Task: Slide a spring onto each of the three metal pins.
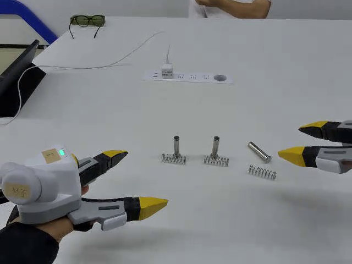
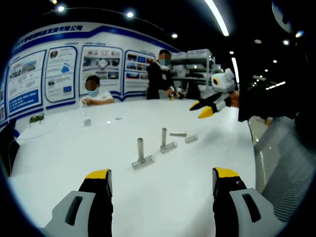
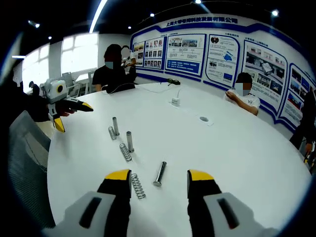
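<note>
Two metal pins stand upright on the white table, the left pin (image 1: pixel 176 144) and the middle pin (image 1: pixel 215 144). A third pin (image 1: pixel 259 152) (image 3: pixel 160 173) lies on its side to the right. One spring lies flat in front of each: left spring (image 1: pixel 174 159), middle spring (image 1: pixel 216 160), right spring (image 1: pixel 262 172) (image 3: pixel 137 186). My left gripper (image 1: pixel 137 179) (image 2: pixel 162 174) hovers open at the lower left, well short of the pins. My right gripper (image 1: pixel 297 141) (image 3: pixel 159 175) is open at the right edge, pointing at the lying pin. Neither holds anything.
A white power strip (image 1: pixel 187 76) with a plug and cable lies beyond the pins. Dark glasses (image 1: pixel 87 21) rest at the far left, and a dark screen (image 1: pixel 14 77) stands at the left edge. A person (image 1: pixel 231 6) sits across the table.
</note>
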